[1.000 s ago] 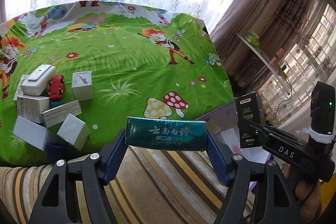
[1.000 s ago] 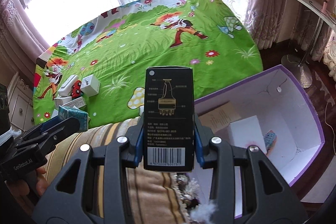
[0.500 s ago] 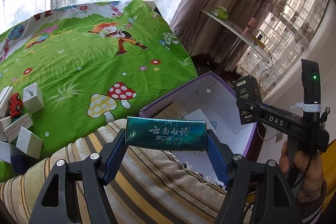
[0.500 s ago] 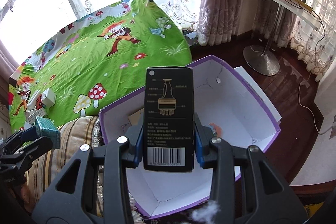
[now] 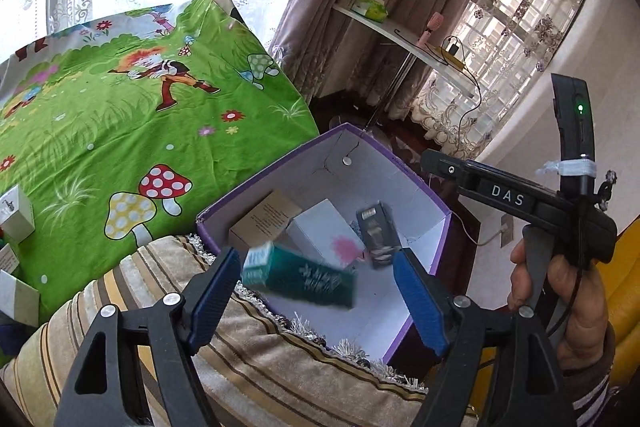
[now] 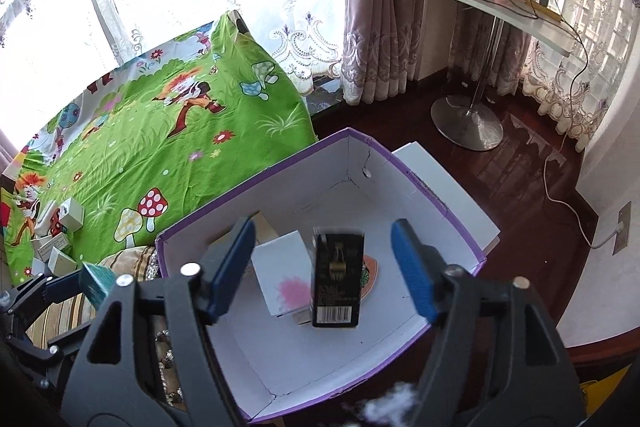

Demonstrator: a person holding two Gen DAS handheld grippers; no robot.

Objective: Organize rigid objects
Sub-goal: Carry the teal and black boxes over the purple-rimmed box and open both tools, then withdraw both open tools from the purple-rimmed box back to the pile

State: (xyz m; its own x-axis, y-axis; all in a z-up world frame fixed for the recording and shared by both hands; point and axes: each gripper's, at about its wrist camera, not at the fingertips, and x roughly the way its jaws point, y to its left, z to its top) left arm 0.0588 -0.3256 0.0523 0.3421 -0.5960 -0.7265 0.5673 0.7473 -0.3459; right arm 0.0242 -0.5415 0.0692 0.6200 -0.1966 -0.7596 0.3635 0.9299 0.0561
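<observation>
My left gripper (image 5: 316,291) is open above the near edge of a purple box with white inside (image 5: 404,171). A teal toothpaste carton (image 5: 298,275) is blurred and tilted between the fingers, touching neither. My right gripper (image 6: 324,271) is open over the same box (image 6: 440,203). A black carton with a barcode (image 6: 337,279) is blurred in the gap, free of the pads; it also shows in the left wrist view (image 5: 376,235). Inside lie a white box with a pink blotch (image 6: 280,275) and a tan box (image 5: 264,219).
A green cartoon-print sheet (image 5: 120,131) covers the bed, with several small white boxes at its left edge (image 6: 60,227). A striped cushion (image 5: 260,359) lies against the box. A round-foot side table (image 6: 468,123) stands on the dark wood floor.
Both grippers have swung right over the purple box and opened. The teal carton and the black carton have left the fingers and are dropping into the box.
</observation>
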